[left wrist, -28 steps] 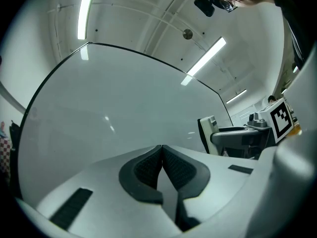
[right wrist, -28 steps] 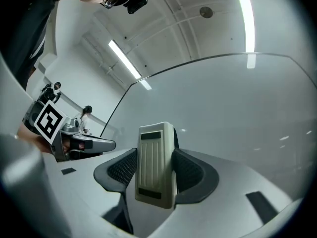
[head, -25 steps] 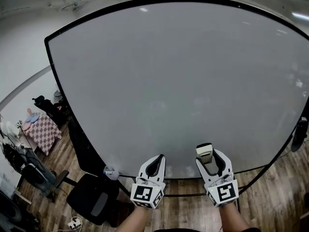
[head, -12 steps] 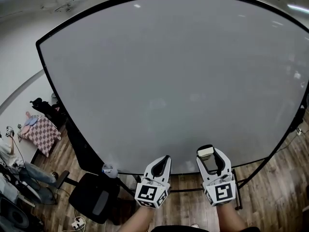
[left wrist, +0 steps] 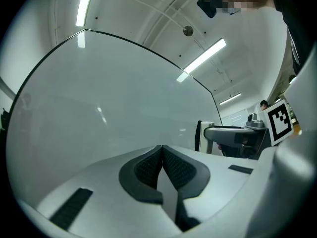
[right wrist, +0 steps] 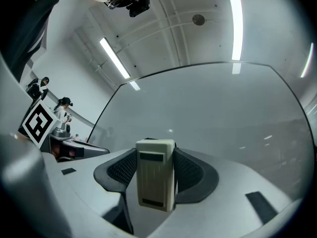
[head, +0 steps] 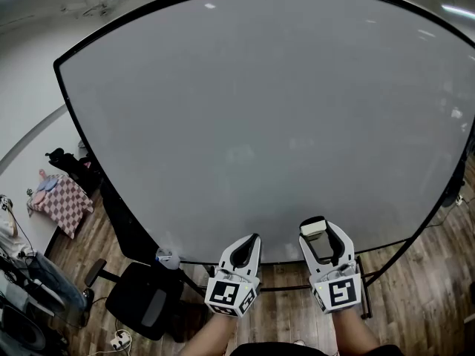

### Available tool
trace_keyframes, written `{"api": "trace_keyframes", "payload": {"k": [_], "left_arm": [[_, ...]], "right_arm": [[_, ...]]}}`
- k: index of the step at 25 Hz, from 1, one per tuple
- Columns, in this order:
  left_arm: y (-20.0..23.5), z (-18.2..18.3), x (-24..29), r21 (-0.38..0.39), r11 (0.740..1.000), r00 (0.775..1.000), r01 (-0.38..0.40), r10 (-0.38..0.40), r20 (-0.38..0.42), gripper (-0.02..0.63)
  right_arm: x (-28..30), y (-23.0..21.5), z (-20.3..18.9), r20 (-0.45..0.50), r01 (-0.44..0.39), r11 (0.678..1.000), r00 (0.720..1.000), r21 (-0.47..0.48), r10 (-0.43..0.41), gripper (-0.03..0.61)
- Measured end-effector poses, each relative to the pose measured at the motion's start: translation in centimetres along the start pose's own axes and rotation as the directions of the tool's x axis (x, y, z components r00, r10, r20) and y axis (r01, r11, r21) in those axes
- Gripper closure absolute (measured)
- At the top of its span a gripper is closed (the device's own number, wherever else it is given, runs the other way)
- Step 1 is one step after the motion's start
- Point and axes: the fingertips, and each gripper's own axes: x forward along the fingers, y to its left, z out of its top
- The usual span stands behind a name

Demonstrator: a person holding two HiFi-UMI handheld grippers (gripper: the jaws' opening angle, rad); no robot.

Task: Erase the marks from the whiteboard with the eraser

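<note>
A large whiteboard point(head: 267, 117) in a black frame fills the head view; its surface looks plain grey with only faint smudges. It also spans the left gripper view point(left wrist: 99, 98) and the right gripper view point(right wrist: 208, 108). My right gripper point(head: 319, 237) is shut on a cream eraser point(head: 312, 227), held upright just below the board's lower edge. That eraser point(right wrist: 155, 180) stands clamped between the dark pads point(right wrist: 189, 176). My left gripper point(head: 243, 248) is shut with nothing in it, its pads point(left wrist: 148, 168) pressed together, beside the right one.
A black office chair point(head: 141, 302) stands on the wood floor at lower left, with a small cup-like thing point(head: 168, 259) near it. A checked cloth point(head: 61, 202) and dark bags lie at far left. The board's stand legs point(head: 371, 273) reach the floor at right.
Both grippers have drifted slightly within the view as the head shifted; the board's frame sits a little higher and further left. The eraser stays clamped in the right gripper.
</note>
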Motion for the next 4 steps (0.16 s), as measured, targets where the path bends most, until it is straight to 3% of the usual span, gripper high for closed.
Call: {"api": "trace_keyframes", "payload": {"k": [4], "left_arm": [[-0.01,0.31,-0.14,0.007,1.0,1.0,-0.002,0.002,0.001,0.594]], "right_arm": [[-0.01,0.02,0.54,0.011,0.0,1.0,1.0,-0.002,0.0,0.325]]}}
